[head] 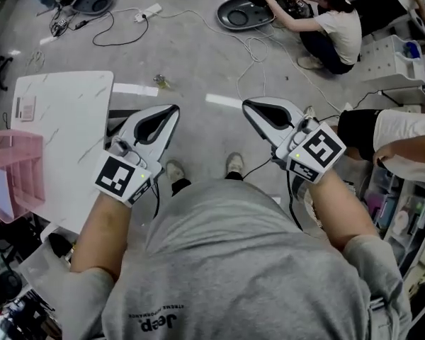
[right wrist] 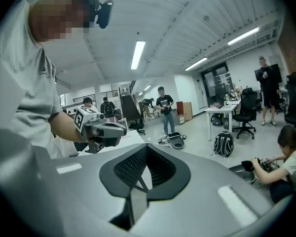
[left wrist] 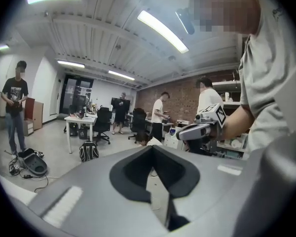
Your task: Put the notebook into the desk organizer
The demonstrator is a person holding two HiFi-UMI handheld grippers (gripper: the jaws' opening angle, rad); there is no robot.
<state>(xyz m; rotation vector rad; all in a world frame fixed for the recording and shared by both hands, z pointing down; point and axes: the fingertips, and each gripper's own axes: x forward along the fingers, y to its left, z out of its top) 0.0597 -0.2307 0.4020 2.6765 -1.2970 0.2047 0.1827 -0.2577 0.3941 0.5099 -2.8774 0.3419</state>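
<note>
A white marble-look table [head: 71, 140] stands at the left of the head view. On its far left corner lies a small pale notebook [head: 26, 108]. A pink desk organizer [head: 14, 168] sits at the table's left edge, partly cut off. My left gripper [head: 174, 109] hangs over the floor just right of the table, shut and empty. My right gripper [head: 246, 105] is level with it further right, also shut with nothing held. Each gripper view shows its own closed jaws, left gripper [left wrist: 152, 149] and right gripper [right wrist: 147, 146], pointing out into the room.
A person crouches on the floor at the far right [head: 333, 27] over a black case [head: 244, 10]. Cables [head: 255, 55] trail across the floor. A seated person's leg [head: 382, 133] and shelves [head: 404, 211] crowd the right. A white cart [head: 397, 59] stands beyond.
</note>
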